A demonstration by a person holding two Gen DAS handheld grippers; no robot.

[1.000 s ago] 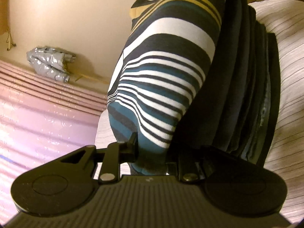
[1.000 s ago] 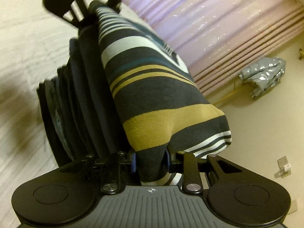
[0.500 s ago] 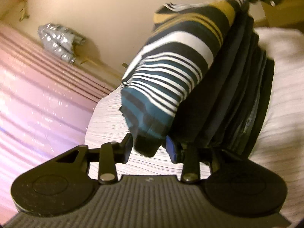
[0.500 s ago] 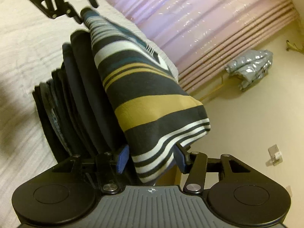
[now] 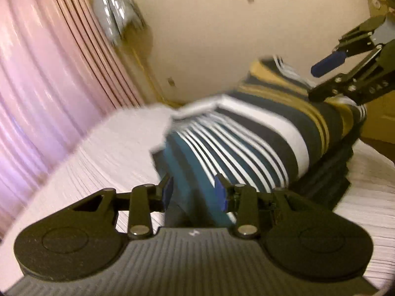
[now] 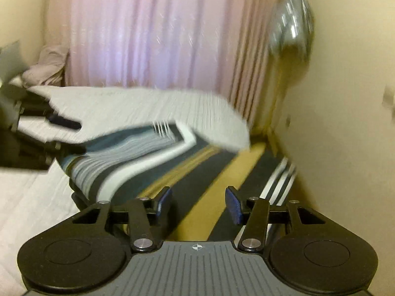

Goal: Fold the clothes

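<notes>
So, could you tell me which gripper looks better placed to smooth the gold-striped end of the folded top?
Probably the right gripper: it hangs open directly over the gold bands of the striped top. The left gripper, also open, sits at the opposite teal end.

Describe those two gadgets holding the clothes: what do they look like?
Both are alike. The left tongs and right tongs have black linkage arms with silver rivets, blue pads on the fingertips, a ribbed grey body flanked by round black discs, and a small white mark in the middle.

Striped garment (image 5: 246, 143) atop folded stack (image 5: 328, 172) on bed (image 5: 81, 167), curtain (image 5: 49, 74) behind
</notes>
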